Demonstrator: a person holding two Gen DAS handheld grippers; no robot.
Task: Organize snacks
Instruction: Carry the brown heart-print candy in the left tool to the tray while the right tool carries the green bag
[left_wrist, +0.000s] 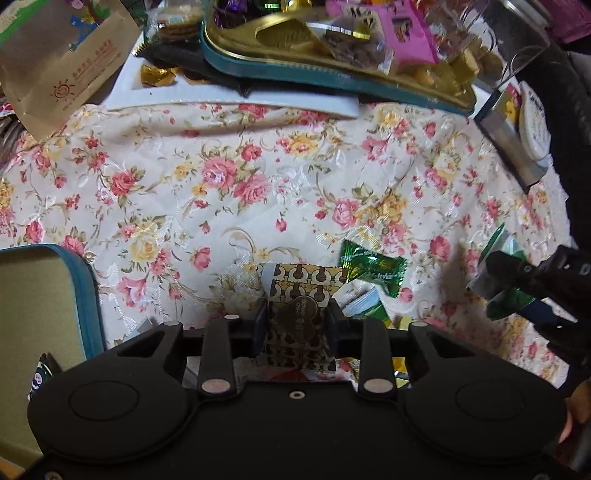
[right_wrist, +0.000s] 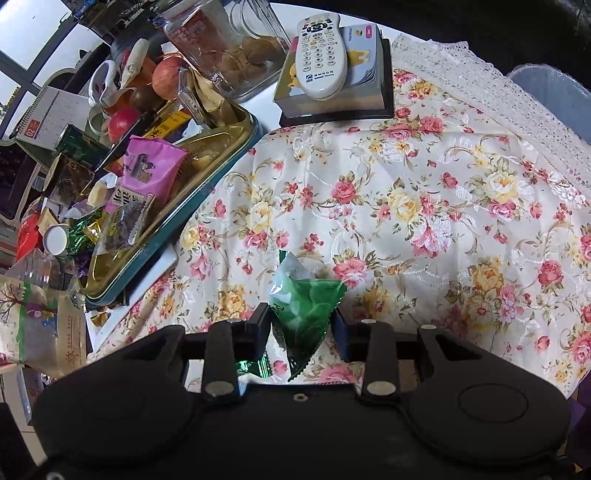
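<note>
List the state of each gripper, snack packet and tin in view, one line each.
left gripper: shut on the gold patterned packet.
right gripper: shut on the green packet, lifted off the cloth.
green candy: lying loose on the floral cloth.
teal tin: open, filled with snacks.

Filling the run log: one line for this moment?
left gripper: shut on patterned gold packet | right gripper: shut on green packet | teal tin tray: cluttered

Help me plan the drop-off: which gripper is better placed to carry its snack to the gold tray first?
Probably right. The right gripper is clamped on the green packet, lifted off the cloth, with the gold tray open ahead. The left gripper only straddles the brown patterned packet; its grip looks unsettled.
</note>
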